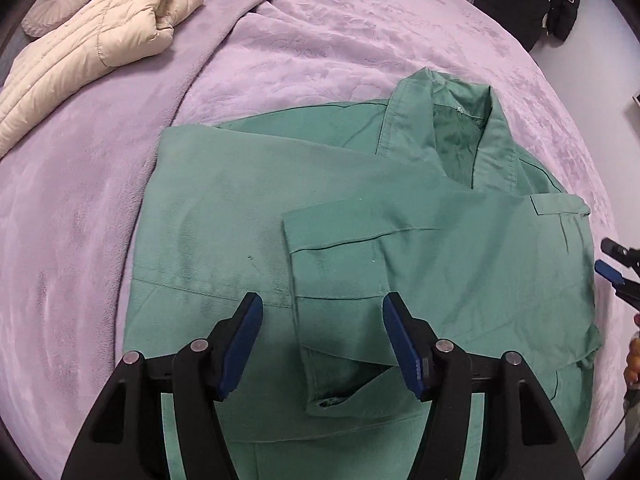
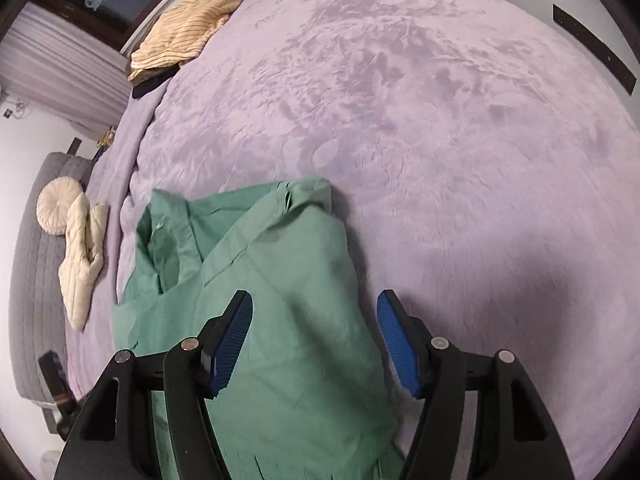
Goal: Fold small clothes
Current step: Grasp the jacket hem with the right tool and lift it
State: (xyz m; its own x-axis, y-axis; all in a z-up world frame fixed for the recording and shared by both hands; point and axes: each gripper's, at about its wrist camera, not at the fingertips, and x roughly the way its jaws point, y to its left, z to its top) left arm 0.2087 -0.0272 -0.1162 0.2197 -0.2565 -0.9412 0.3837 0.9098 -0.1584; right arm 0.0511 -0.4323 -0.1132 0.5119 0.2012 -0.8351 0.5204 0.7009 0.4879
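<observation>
Item: green jacket (image 1: 360, 216), lying flat on the lilac bedspread (image 1: 80, 220), collar toward the far side. Both sleeves are laid across the body, the upper one ending in a cuff (image 1: 340, 384) near the middle of the garment — arranged this way, most likely, to bring the jacket down to a neat rectangle before it is folded again.

Left gripper (image 1: 322, 344): jaws spread, nothing between the blue pads, poised above the cuff. The cloth lies loose below, so the sleeve appears set down, not held.

Right gripper (image 2: 314, 340): jaws likewise spread and empty, hanging over the jacket's right edge where cloth meets bedspread; in the left wrist view its tips show at the far right, clear of the fabric. A likely stance for taking that side next.

Bystanders, well apart from the work: cream quilted coat (image 1: 92, 36) — upper left; yellow ribbed knit (image 2: 188, 28) at the far edge; round cushion (image 2: 58, 204).
</observation>
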